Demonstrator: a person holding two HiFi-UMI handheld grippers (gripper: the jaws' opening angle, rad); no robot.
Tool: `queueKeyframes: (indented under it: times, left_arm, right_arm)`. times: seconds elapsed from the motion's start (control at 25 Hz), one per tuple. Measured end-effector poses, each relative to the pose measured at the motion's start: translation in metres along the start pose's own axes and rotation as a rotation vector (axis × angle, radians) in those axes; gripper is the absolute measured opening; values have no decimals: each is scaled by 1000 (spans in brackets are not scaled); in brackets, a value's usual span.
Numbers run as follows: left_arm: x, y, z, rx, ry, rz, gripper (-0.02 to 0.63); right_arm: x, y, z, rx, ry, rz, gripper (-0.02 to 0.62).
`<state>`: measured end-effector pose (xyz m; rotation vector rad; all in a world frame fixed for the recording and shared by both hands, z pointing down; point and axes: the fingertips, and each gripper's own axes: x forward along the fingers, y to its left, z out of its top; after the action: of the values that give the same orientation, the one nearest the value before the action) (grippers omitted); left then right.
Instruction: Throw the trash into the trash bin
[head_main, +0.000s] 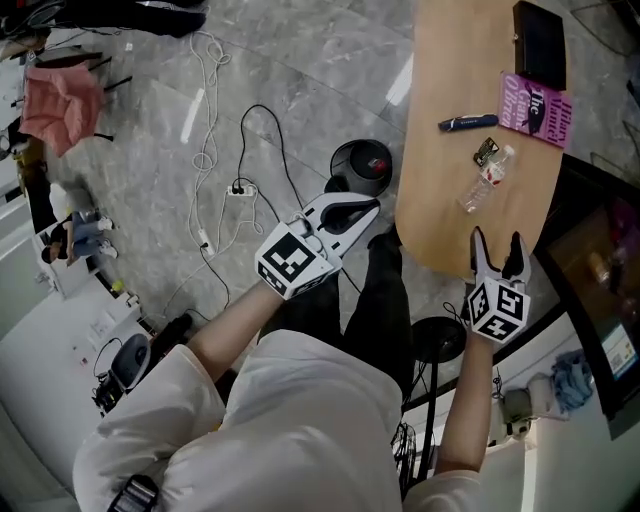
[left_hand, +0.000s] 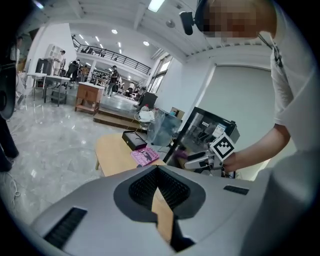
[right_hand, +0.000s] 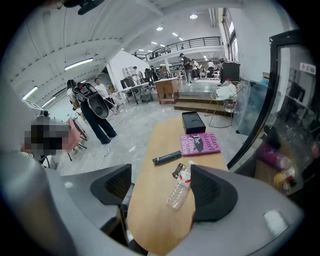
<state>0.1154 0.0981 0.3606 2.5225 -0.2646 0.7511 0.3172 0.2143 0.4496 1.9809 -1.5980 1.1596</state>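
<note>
A clear plastic bottle (head_main: 485, 182) lies on its side on the wooden table (head_main: 440, 215), with a small wrapper (head_main: 486, 150) just beyond it. My right gripper (head_main: 500, 245) hovers at the table's near edge, open and empty. In the right gripper view the bottle (right_hand: 180, 190) and wrapper (right_hand: 178, 171) lie ahead between the jaws of the right gripper (right_hand: 162, 187). My left gripper (head_main: 372, 207) hangs left of the table over the floor, its jaws shut on nothing. The left gripper (left_hand: 157, 170) points at the table (left_hand: 115, 152).
A dark pen (head_main: 466, 122), a pink book (head_main: 537, 108) and a black box (head_main: 539, 42) lie farther along the table. A round black object (head_main: 362, 165) stands on the floor beside the table. Cables (head_main: 235, 190) trail over the floor. A dark cabinet (head_main: 600, 270) stands to the right.
</note>
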Motion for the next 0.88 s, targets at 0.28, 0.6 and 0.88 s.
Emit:
queueKeyframes:
  times: [0.28, 0.6, 0.88]
  left_arm:
    - [29, 23, -47, -31, 15, 16, 6]
    - [59, 43, -103, -67, 41, 16, 6]
    - [72, 65, -148, -110, 42, 45, 6]
  right_arm:
    - [68, -19, -53, 18, 91, -18, 379]
    - [132, -35, -119, 29, 187, -44, 379]
    - [187, -65, -156, 80, 225, -120, 379]
